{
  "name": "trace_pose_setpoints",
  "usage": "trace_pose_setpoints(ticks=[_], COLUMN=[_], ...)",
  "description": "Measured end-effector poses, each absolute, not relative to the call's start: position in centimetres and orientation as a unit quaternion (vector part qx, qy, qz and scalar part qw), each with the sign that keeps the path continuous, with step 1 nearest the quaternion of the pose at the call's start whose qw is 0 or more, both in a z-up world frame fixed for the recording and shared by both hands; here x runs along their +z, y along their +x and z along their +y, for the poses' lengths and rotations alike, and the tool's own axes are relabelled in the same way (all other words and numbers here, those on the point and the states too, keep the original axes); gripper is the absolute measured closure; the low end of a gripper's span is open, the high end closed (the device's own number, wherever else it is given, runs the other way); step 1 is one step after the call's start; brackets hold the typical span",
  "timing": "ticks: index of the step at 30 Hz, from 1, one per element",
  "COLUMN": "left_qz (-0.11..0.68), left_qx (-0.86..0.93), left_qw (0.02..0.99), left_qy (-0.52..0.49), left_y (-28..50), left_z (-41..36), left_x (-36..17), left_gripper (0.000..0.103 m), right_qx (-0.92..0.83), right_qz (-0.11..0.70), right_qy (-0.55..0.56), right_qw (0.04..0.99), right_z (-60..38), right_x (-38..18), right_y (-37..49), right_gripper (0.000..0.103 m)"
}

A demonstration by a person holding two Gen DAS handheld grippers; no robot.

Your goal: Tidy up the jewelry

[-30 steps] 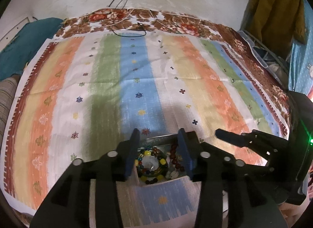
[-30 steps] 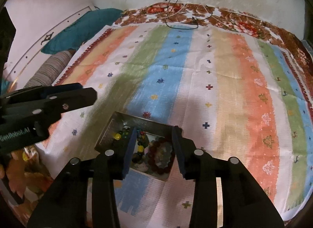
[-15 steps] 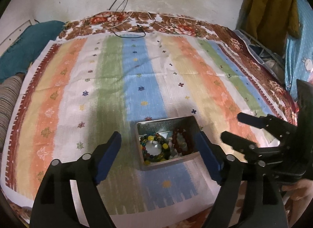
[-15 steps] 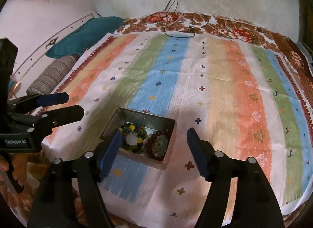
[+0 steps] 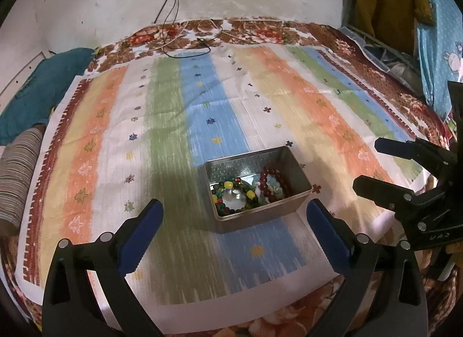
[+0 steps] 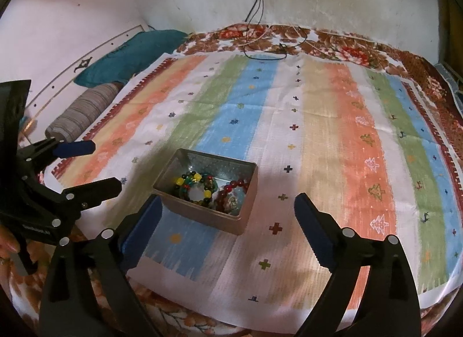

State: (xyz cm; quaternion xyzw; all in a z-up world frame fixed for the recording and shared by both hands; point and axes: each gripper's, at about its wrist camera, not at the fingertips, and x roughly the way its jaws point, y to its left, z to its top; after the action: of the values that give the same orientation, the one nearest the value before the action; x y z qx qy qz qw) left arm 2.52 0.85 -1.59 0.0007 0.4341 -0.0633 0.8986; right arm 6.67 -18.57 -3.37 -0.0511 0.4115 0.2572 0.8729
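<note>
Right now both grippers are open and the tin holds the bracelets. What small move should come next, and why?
Probably draw both the left gripper and right gripper away: their jaws just opened, nothing between them, and both bracelets already lie inside the tin.

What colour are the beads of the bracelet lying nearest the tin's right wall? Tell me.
Dark red, on the bracelet inside the metal tin; clearest in the left wrist view.

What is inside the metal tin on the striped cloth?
The metal tin holds a multicoloured bead bracelet and a dark red bead bracelet, side by side. Something pale lies between them; the beads cover part of the tin's floor.
</note>
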Motion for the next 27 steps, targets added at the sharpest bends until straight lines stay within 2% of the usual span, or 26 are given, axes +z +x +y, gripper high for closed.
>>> trace_pose_setpoints(ticks=[27], left_qz=[0.394], left_qx=[-0.045], left_qw=[0.918], left_qy=[0.003], left_y=[-0.2], left_z=[0.2], left_x=[-0.4], left_gripper=[0.006], right_qx=[0.258], right_qz=[0.383], right_qy=[-0.041], right_qw=[0.886], right_z=[-20.0], right_x=[-2.6], right_y=[3.9], right_gripper=[0.007])
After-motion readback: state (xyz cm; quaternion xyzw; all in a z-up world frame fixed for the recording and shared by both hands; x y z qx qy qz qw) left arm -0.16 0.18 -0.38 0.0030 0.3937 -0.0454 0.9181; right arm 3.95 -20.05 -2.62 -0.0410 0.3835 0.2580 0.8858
